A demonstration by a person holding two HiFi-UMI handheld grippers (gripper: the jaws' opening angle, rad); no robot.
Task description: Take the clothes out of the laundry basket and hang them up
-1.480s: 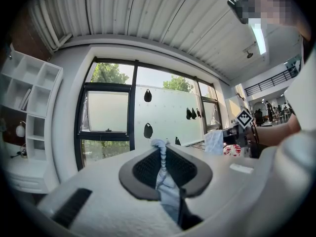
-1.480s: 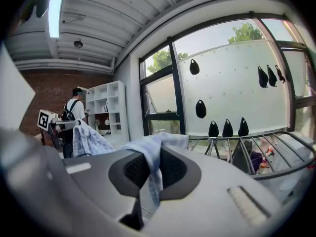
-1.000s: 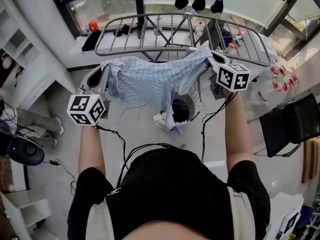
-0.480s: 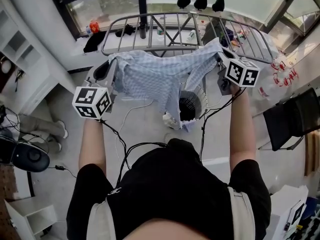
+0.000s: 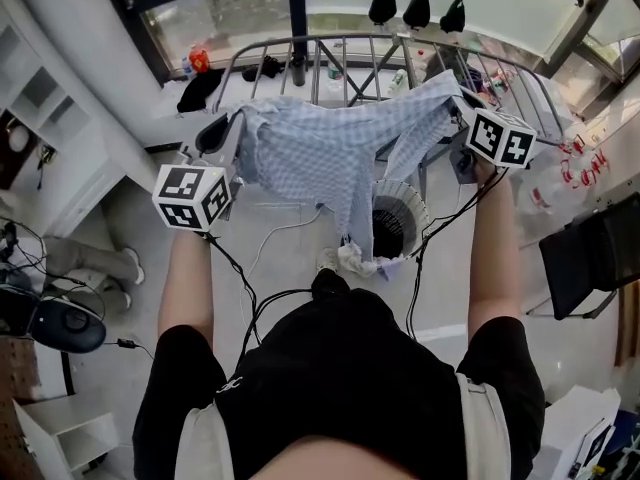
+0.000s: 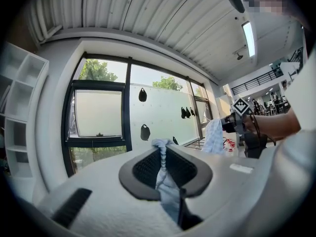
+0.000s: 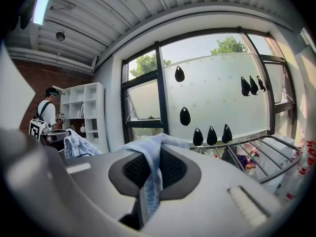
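Gripping blue checked garment, left tool and right tool, drying rack beyond

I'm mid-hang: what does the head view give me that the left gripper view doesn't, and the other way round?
Head view only: the blue checked garment stretched wide between both grippers, with the laundry basket on the floor below it.

Left gripper view only: the left gripper seen close up, with its jaws shut on a bunched edge of the cloth.

Both: the right gripper holding the garment's other corner, and the drying rack beyond, though the left gripper view catches only a sliver of it.
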